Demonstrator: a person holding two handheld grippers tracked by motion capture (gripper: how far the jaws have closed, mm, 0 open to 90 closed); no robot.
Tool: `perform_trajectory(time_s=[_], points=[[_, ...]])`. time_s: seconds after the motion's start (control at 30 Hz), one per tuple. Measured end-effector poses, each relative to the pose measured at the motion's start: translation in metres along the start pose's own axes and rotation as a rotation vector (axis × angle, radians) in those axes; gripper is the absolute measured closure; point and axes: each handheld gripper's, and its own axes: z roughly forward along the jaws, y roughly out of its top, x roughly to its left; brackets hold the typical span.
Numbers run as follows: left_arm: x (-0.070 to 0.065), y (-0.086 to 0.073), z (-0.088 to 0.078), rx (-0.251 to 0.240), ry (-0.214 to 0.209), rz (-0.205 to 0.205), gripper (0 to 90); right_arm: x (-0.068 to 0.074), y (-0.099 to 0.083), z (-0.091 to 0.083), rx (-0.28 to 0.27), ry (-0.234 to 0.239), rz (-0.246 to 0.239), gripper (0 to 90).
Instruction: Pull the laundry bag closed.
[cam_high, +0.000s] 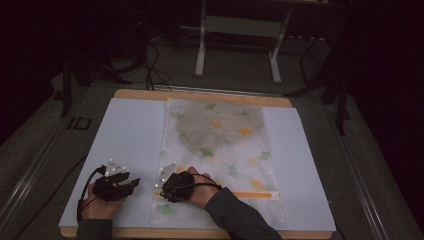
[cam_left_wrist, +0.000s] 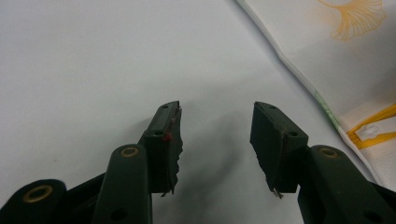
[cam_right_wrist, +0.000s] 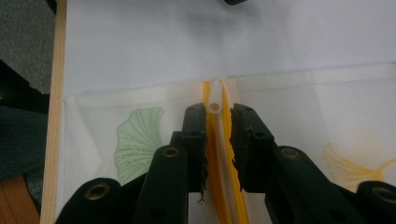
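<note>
— Pouch: thin white mesh fabric pouch with ginkgo-leaf print (cam_high: 220, 145), flat on the white sheet (cam_high: 125, 140). Light, floppy, I'd say.
— Hold where?
— Yellow zipper's white plastic pull tab (cam_right_wrist: 215, 105); right gripper (cam_right_wrist: 219, 116) pinches it. Left gripper (cam_left_wrist: 215, 126) spread, nothing between.

No readable text, label, brand, number or sign appears on the leaf-printed pouch (cam_high: 220, 150), the white sheet (cam_high: 130, 145), or either gripper.
</note>
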Motion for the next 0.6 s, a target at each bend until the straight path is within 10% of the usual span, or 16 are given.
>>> perform_trajectory(time_s=[0.6], points=[[0.0,0.0,0.0,0.0,-0.001,0.0,53.0,-0.003,0.0,0.02,-0.026,0.021,0.046,77.0]])
